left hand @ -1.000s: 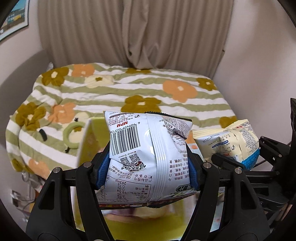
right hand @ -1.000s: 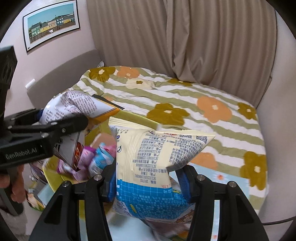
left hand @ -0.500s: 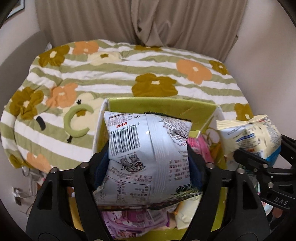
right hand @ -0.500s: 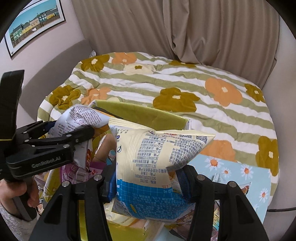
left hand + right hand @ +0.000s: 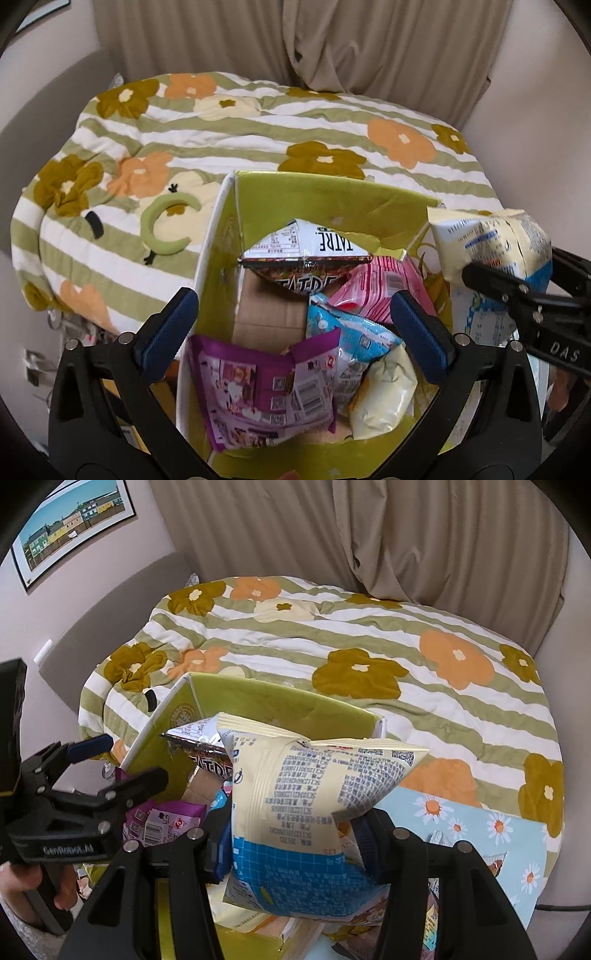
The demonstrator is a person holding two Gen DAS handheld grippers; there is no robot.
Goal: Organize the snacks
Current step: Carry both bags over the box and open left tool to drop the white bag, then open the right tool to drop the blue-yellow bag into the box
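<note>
A yellow-green box [image 5: 332, 199] stands open on the bed and holds several snack bags: purple [image 5: 266, 384], light blue [image 5: 347, 328], pink [image 5: 384, 284] and cream [image 5: 384, 391]. A white and dark bag [image 5: 306, 254] leans against the box's far wall. My left gripper [image 5: 293, 306] hangs over the box with its jaws opening wide and nothing between them; the right wrist view shows it at the left [image 5: 122, 762]. My right gripper [image 5: 293, 834] is shut on a cream and blue snack bag [image 5: 306, 812], held upright just right of the box [image 5: 258, 705]. That bag [image 5: 491, 240] also shows in the left wrist view.
The box sits on a striped floral quilt [image 5: 369, 627] before beige curtains [image 5: 406, 535]. A light blue daisy-print surface [image 5: 480, 823] with more packets lies to the right of the box. A person's hand [image 5: 22, 882] grips the left gripper's handle.
Both grippers came down over the box. The left jaws spread apart and the white bag dropped from them into the box. The right gripper kept its bag.
</note>
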